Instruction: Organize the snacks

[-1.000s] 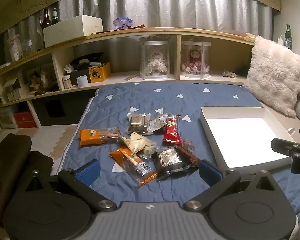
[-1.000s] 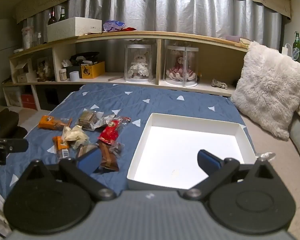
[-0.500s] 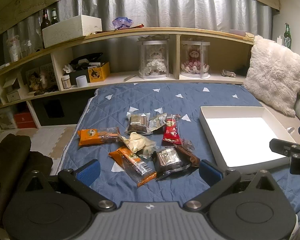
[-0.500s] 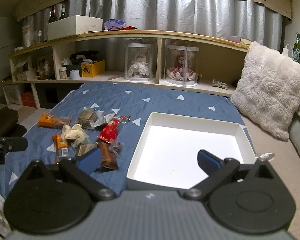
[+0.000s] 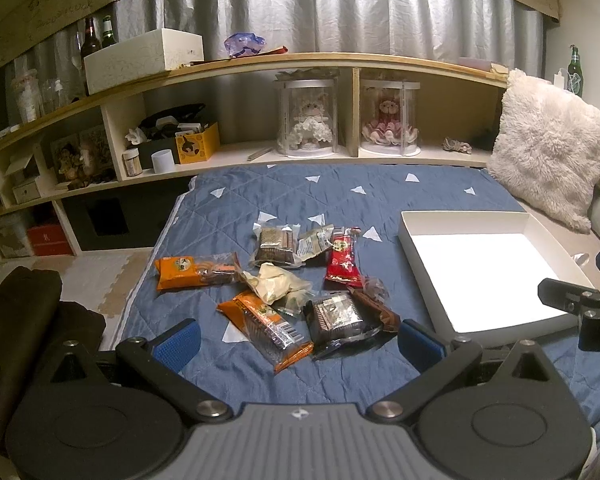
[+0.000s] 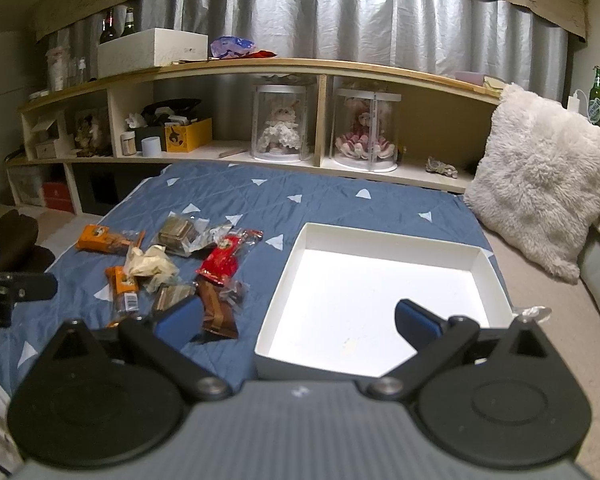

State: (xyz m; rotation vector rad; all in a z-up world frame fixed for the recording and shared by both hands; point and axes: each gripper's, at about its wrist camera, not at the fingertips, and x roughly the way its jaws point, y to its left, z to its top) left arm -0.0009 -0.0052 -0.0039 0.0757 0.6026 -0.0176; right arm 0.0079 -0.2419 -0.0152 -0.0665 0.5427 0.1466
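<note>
Several wrapped snacks lie in a loose pile on the blue quilt: an orange pack (image 5: 196,270), a second orange bar (image 5: 266,326), a red pack (image 5: 342,260), a dark clear-wrapped cake (image 5: 336,316), a brown bar (image 6: 216,306) and a crumpled cream wrapper (image 5: 276,286). To their right sits a white box (image 5: 420,236) (image 6: 284,268) with nothing in it. My left gripper (image 5: 298,340) hangs open just short of the pile, holding nothing. My right gripper (image 6: 296,320) is open over the box's near left corner, also holding nothing.
A blue quilt (image 5: 340,192) covers the bed. A wooden shelf (image 5: 300,60) with doll cases, boxes and bottles runs along the back. A fluffy cushion (image 5: 548,148) leans at the right. Dark folded cloth (image 5: 16,312) lies off the bed's left edge.
Both grippers have drifted only slightly; the right wrist view has crept a little closer and lower toward the box. No snack has moved.
</note>
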